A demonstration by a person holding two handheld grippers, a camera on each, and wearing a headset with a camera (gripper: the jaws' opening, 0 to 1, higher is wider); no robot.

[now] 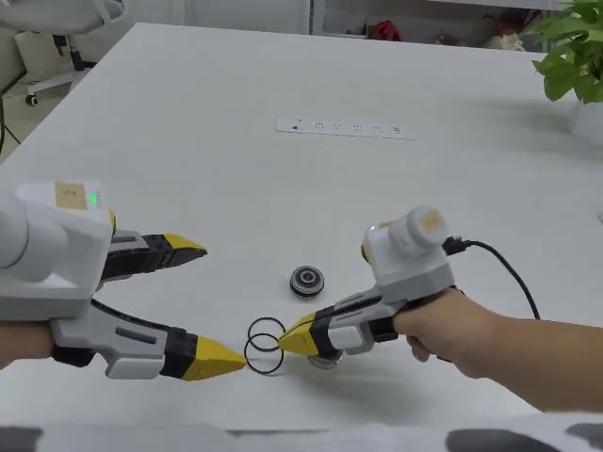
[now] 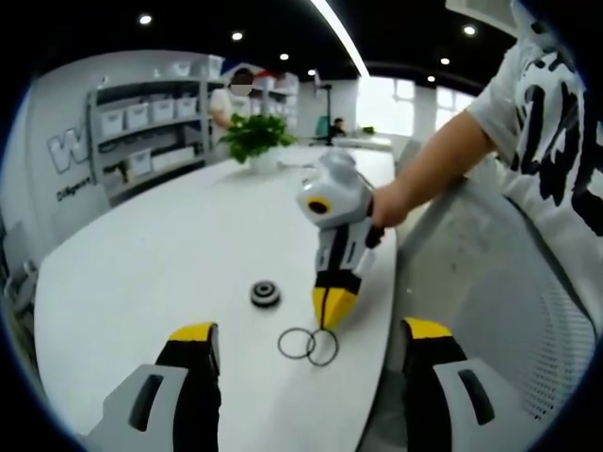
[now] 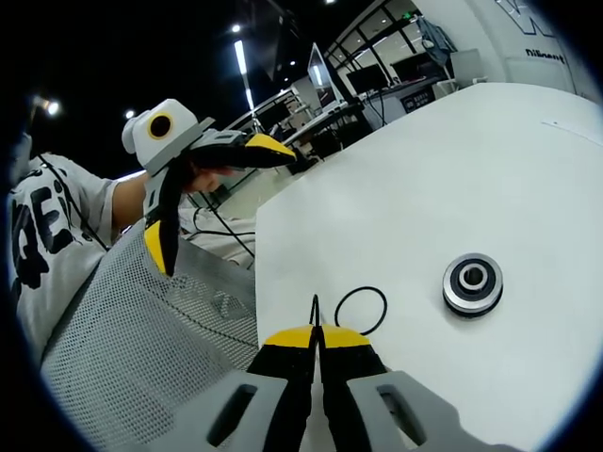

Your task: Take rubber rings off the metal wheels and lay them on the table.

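Table (image 1: 283, 75) matt white, smooth — 2 rings (image 1: 265, 345) thin blk rubber, wheel (image 1: 306, 281) w/ shiny metal rim.

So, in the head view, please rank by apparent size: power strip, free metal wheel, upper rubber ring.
1. power strip, largest.
2. free metal wheel and upper rubber ring look about alike; I would not rank them.

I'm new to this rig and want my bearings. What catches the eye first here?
The right claw, its yellow tips shut on a thin black rubber ring near the white table's front edge, a second black ring alongside. Just beyond sits a round metal wheel, and the left claw hangs open opposite.
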